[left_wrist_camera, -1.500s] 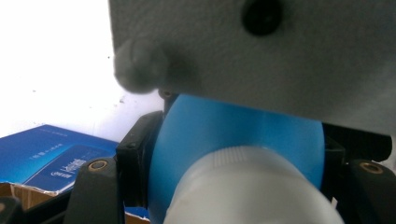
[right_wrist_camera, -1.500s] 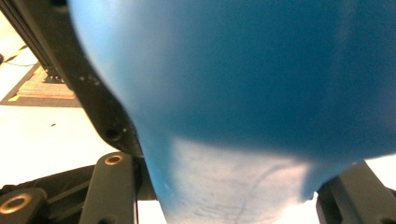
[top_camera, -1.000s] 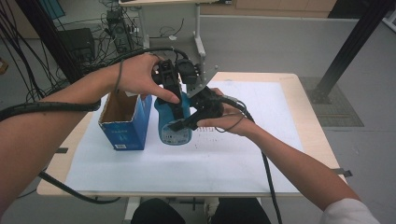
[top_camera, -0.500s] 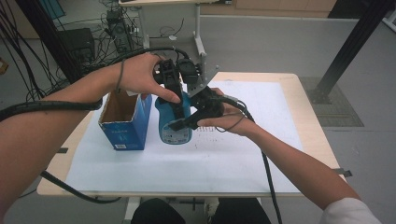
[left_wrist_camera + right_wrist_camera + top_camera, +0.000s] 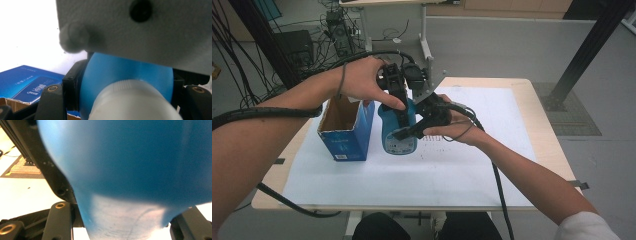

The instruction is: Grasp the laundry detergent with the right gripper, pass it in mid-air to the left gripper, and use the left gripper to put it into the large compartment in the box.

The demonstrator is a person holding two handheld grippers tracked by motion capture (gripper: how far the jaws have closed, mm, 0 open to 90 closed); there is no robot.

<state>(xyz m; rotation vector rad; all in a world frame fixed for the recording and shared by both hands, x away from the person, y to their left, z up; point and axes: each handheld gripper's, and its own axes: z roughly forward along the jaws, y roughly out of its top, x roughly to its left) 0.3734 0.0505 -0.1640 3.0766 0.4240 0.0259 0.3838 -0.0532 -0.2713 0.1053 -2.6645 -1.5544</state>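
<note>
Nothing has shifted since a second ago: at frame centre both the left gripper (image 5: 398, 107) and right gripper (image 5: 412, 131) stay clamped on the bottle (image 5: 393, 141), beside the box (image 5: 346, 134); its removal looks stalled.

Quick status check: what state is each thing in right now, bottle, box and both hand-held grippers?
Blue bottle: upright on the table, white cap on, gripped from two sides.
Blue carton: upright beside the bottle, top flaps open.
Left hand-held gripper: shut on the bottle near its cap.
Right hand-held gripper: shut on the bottle's body.
</note>
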